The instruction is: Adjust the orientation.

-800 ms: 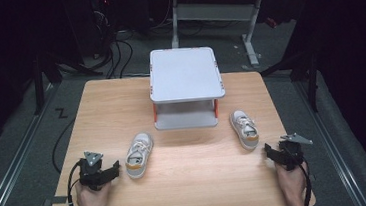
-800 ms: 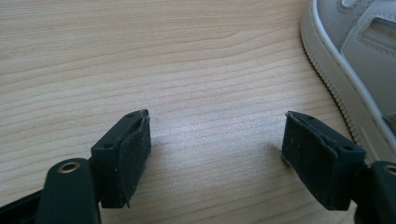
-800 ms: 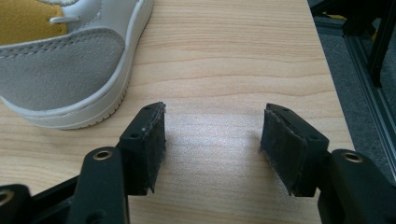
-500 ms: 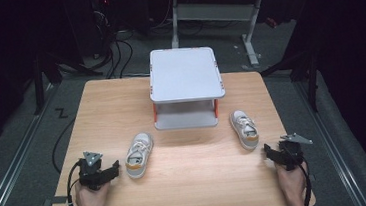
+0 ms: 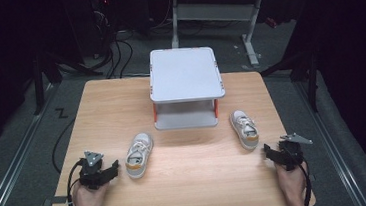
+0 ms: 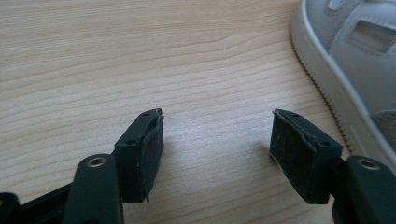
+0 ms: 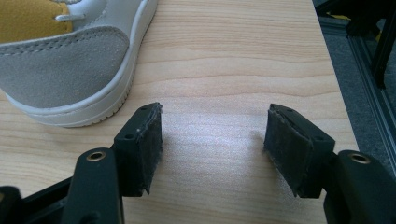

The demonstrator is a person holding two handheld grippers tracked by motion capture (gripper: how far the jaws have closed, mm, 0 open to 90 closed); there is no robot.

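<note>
Both grippers parked open by the shoes; nothing had moved since the earlier frames.

From the high view I saw the table unchanged, the rack at its far middle, and neither shoe shifted, so I judged no pick had started. The left shoe lay in front of the rack and to its left, the right shoe just beside the rack's right end. My left gripper rested near the left shoe, my right gripper near the right shoe's heel, each empty. The gripper views added what the high view could not: jaws spread wide over bare wood, the left shoe's ribbed sole, the right shoe's suede heel.
</note>
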